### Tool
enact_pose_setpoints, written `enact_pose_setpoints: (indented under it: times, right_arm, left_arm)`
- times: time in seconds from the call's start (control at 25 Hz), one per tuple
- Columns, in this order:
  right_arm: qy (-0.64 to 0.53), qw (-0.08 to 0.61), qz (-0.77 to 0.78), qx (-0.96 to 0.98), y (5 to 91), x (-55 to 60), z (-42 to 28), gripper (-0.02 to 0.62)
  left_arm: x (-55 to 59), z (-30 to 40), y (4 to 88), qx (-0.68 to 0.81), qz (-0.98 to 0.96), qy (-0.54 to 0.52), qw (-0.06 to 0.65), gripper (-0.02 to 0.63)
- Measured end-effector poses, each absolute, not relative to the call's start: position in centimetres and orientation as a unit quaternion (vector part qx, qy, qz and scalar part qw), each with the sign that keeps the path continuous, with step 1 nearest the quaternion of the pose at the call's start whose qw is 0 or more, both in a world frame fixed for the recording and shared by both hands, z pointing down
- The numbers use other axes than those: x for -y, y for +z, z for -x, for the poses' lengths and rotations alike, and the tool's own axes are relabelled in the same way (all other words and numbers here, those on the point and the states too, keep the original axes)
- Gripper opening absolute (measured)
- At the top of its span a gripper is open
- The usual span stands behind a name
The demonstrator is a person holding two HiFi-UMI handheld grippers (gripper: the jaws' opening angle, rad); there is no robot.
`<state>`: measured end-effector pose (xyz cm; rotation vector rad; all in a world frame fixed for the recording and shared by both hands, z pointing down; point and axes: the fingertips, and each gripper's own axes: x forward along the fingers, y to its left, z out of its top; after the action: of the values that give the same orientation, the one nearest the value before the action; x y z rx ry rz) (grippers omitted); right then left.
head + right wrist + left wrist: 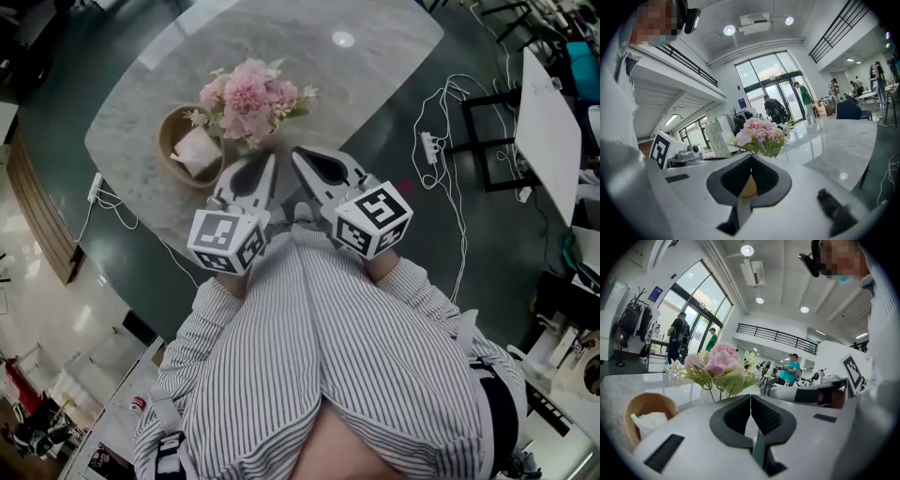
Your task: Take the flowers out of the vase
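A bunch of pink flowers [247, 97] with green leaves stands on the marble table [375, 56]. The blossoms hide most of their vase from above. Both grippers hover just short of the bunch, side by side. My left gripper [269, 158] is shut and holds nothing; in the left gripper view its tips [750, 396] meet below the flowers [719, 363]. My right gripper [297, 151] is also shut and holds nothing. In the right gripper view its tips [751, 157] sit right under the flowers [761, 133]. A tan shape shows through the hollow behind them.
A round wooden bowl [178, 141] with white paper in it sits left of the flowers, also in the left gripper view [646, 411]. Cables and a power strip [429, 146] lie on the floor at the right. People stand far off in the hall.
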<state>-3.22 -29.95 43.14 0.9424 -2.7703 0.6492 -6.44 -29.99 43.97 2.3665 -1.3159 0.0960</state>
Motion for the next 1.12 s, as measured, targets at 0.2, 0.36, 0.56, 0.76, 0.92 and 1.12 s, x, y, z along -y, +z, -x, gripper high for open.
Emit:
enact_pose_setpoints:
  times: [0.2,0.36,0.56,0.76,0.92,1.12]
  right_arm:
    - [0.218,0.074,-0.315,0.921,43.4,30.3,2.9,0.015]
    - [0.221,0.074,-0.316,0.920,43.8,30.7,2.6,0.015]
    - [0.225,0.076,-0.310,0.920,44.1,31.0,2.6,0.015]
    - [0.228,0.077,-0.309,0.920,44.4,31.4,2.4,0.015]
    - [0.228,0.080,-0.308,0.920,44.7,31.8,2.3,0.015]
    - [0.222,0.083,-0.305,0.922,44.6,32.1,2.3,0.015]
  left_arm:
    - [30.5,6.4,45.0,0.477,-0.849,0.038,0.225,0.014]
    - [31.0,6.3,45.8,0.476,-0.846,0.042,0.237,0.014]
    - [31.7,6.4,46.7,0.483,-0.842,0.054,0.235,0.015]
    - [32.2,6.4,47.9,0.487,-0.836,0.065,0.246,0.102]
    - [33.0,7.0,48.9,0.503,-0.826,0.064,0.246,0.163]
    - [34.3,8.1,49.6,0.529,-0.812,0.065,0.239,0.235]
